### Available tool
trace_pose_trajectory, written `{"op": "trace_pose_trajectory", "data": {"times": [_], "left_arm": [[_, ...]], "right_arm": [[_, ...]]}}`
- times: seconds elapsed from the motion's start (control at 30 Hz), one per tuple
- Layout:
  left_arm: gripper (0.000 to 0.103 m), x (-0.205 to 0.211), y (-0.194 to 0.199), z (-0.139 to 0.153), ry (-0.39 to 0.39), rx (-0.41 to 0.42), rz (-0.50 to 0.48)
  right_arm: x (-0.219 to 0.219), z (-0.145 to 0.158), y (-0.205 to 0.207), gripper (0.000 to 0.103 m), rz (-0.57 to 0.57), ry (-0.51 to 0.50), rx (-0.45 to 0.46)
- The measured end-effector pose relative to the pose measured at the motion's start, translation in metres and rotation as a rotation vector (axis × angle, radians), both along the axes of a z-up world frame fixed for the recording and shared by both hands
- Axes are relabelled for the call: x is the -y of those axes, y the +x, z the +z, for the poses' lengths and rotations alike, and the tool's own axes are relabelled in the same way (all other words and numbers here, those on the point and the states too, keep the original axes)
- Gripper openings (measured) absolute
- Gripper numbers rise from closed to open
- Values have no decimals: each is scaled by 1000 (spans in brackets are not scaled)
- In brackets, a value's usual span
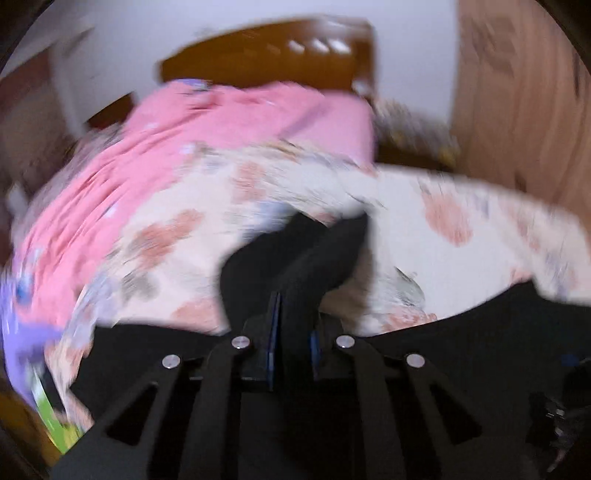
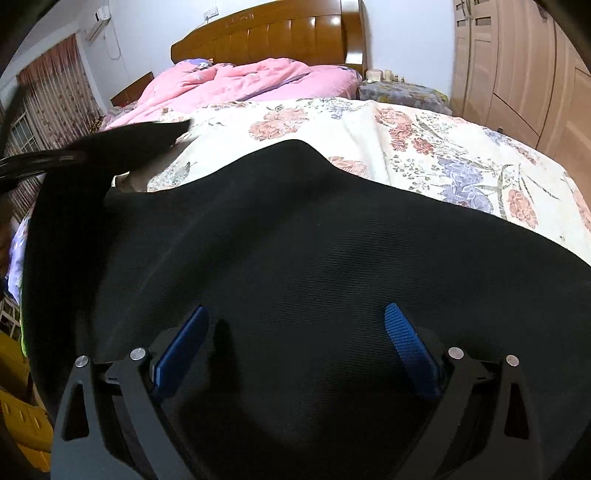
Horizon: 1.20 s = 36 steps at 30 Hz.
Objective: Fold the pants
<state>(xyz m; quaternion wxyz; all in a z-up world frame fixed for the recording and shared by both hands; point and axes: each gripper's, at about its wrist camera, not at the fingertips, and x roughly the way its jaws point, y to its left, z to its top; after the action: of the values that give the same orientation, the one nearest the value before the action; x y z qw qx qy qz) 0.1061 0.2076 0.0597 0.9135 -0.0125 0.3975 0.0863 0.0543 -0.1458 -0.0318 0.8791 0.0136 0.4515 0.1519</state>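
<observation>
Black pants (image 2: pixel 314 240) lie spread over the floral sheet (image 2: pixel 406 133) on the bed. My right gripper (image 2: pixel 295 332) is open just above the flat black cloth, its blue pads (image 2: pixel 410 343) wide apart, with nothing between them. My left gripper (image 1: pixel 293 325) is shut on a raised fold of the black pants (image 1: pixel 306 251) and holds it up off the sheet (image 1: pixel 461 240). The left wrist view is blurred by motion. In the right wrist view, the lifted part of the pants (image 2: pixel 147 136) rises at the far left.
A pink quilt (image 2: pixel 236 81) lies bunched at the head of the bed, in front of a wooden headboard (image 2: pixel 273 33). A wooden wardrobe (image 2: pixel 517 66) stands at the right. A nightstand with small items (image 2: pixel 399 88) is beside the bed. Curtains (image 2: pixel 55 92) hang at the left.
</observation>
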Motion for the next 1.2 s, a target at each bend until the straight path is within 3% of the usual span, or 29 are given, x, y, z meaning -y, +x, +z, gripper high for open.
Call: {"op": "trace_pose_trajectory", "data": {"times": [0.07,0.13,0.2,0.27,0.37,0.4,0.47,0.57,0.67,0.73,0.83,0.87,0.93,1.03,1.1,1.2], "left_arm": [[13,-38,-40,1,-78,22,92],[12,-72,-78,-17,-133,-1,178],[12,-102,-109,-57,-205,-71,228],[19,-121,-127,-95,-242,-131,251],[51,-121,-142,-95,-192,-82,233],[67,-117,-145,-88,-158,-65,229],[69,-97,-150,-64,-35,-5,176],[81,-46,-142,-34,185,45,-3],[82,3,-111,-46,339,-13,-222],[79,13,-89,-65,398,-72,-288],[61,3,-62,-90,347,-176,-323],[60,-7,-56,-95,281,-196,-351],[45,-16,-58,-93,194,-207,-406],[39,-19,-67,-91,208,-184,-460],[46,-21,-74,-91,226,-169,-461],[81,-18,-84,-95,257,-167,-511]], "right_arm": [[0,0,0,94,-1,6,-1],[0,0,0,94,-2,10,-1],[-1,0,-1,94,-1,5,-2],[-1,0,0,95,-3,-2,-3],[-1,0,0,95,-2,-8,-4],[-2,0,0,95,-3,-11,-4],[-2,-1,-1,95,-4,-16,-2],[-4,-1,0,95,-4,-29,-2],[-3,-1,0,95,-4,-26,-1],[-1,-1,-1,95,-5,-14,-1],[2,0,-1,95,-8,7,-1],[2,0,-1,95,-9,12,0],[2,0,-1,95,-10,13,0],[0,0,-2,95,-9,-1,0],[-1,-1,-1,95,-9,-11,-1],[-2,-1,-1,95,-9,-19,-2]]}}
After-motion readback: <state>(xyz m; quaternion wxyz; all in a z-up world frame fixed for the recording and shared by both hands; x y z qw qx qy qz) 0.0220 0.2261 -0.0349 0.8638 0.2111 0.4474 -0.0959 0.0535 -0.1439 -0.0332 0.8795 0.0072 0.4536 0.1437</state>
